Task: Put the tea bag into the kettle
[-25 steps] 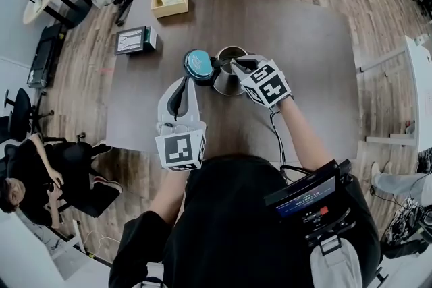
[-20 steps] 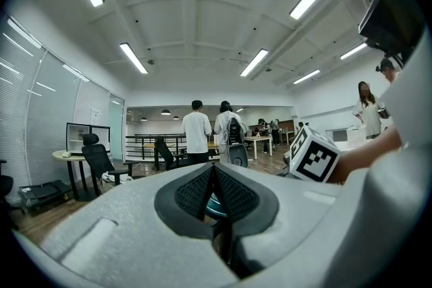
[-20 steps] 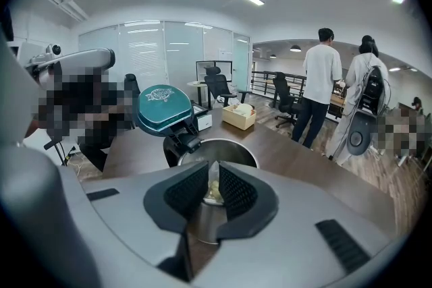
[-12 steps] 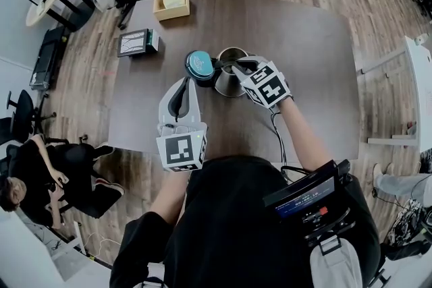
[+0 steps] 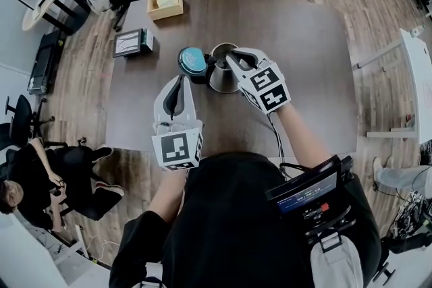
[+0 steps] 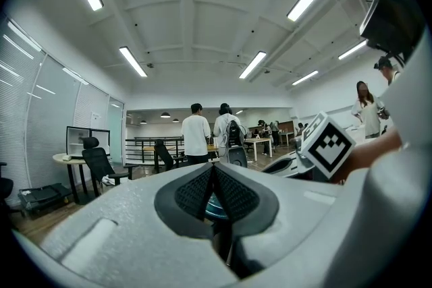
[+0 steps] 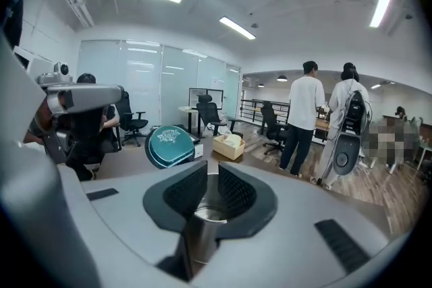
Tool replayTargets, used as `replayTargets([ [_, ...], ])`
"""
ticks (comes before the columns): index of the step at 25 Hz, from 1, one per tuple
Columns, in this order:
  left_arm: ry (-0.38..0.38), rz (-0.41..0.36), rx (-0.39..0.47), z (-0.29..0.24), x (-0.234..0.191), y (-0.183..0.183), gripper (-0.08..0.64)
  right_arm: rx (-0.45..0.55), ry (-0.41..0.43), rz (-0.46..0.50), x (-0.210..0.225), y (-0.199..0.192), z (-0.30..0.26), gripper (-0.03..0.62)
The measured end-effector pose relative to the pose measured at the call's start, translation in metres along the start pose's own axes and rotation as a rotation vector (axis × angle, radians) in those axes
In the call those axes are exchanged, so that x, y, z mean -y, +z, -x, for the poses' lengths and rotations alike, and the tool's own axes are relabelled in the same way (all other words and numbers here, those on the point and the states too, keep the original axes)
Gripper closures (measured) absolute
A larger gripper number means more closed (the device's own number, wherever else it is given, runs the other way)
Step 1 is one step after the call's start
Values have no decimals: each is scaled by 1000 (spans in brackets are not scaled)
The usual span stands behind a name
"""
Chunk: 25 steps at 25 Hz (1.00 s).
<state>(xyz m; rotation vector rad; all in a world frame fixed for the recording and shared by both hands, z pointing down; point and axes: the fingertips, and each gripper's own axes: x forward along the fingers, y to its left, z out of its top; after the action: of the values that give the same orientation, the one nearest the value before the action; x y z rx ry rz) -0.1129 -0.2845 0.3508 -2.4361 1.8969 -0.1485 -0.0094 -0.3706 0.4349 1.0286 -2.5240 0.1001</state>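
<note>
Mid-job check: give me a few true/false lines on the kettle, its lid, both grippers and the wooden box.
1. The kettle has its lid flipped open. True.
2. The right gripper is shut. False: its jaws have just been opening and stand apart with nothing between them. The kettle's mouth shows through the gap.
3. The left gripper has its jaws together. True.
4. The box sits at the near edge of the table. False: it is at the far edge, beyond the kettle and to the left.
</note>
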Motion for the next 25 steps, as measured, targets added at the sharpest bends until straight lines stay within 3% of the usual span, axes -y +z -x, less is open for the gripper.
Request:
replayTargets([
  [8, -40, -3, 3, -2, 16, 3, 557, 135, -61, -36, -4, 28, 39, 561],
  [25, -103, 23, -14, 1, 45, -7, 557, 248, -201, -168, -4, 21, 96, 585],
])
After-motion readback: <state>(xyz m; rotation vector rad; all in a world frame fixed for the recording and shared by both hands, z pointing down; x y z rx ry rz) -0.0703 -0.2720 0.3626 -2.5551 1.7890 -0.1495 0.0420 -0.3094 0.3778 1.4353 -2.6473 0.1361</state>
